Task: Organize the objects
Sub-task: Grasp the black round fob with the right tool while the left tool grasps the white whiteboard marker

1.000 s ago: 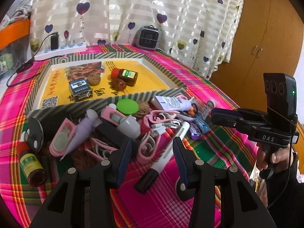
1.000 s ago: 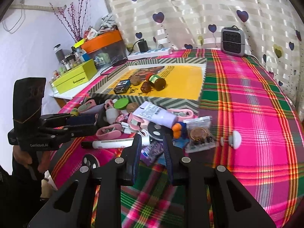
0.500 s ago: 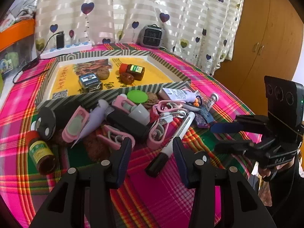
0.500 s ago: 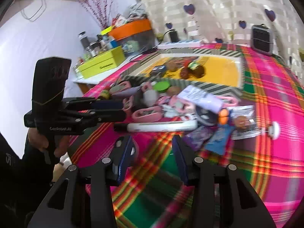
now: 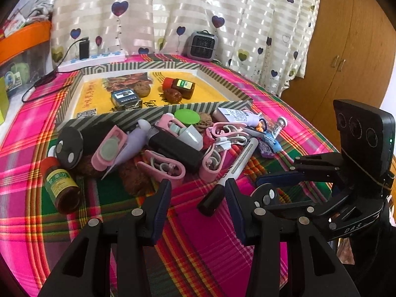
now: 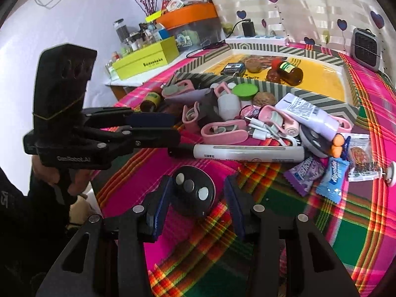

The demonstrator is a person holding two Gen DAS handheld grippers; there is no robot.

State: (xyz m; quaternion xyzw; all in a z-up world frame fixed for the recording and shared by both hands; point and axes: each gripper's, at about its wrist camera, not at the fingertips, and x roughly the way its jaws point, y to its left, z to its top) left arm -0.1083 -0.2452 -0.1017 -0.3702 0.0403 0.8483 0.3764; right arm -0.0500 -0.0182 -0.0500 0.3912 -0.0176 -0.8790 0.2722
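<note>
Clutter lies heaped on the plaid surface (image 5: 203, 245) just in front of the striped tray (image 5: 158, 110), which already holds a few sorted items. The step in hand looks like a pick: the right claw (image 6: 198, 193) is spread, its jaws on either side of the black disc (image 6: 194, 193), which rests on the cloth apart from the heap. I judge the next move calls for the jaws to press in on the disc's edge, then a lift and carry toward the tray.

The left claw (image 5: 198, 198) is also spread and holds nothing; it hangs low over the cloth, aimed at the heap, with the capped end of the white marker (image 5: 230, 173) near its right finger. Whether finger and cap touch is hard to tell in the fisheye view.

Both tools are held level and low, fingers pointing forward toward the pile, the left one to the marker's cap end and the right one nearer the surface's front edge.
</note>
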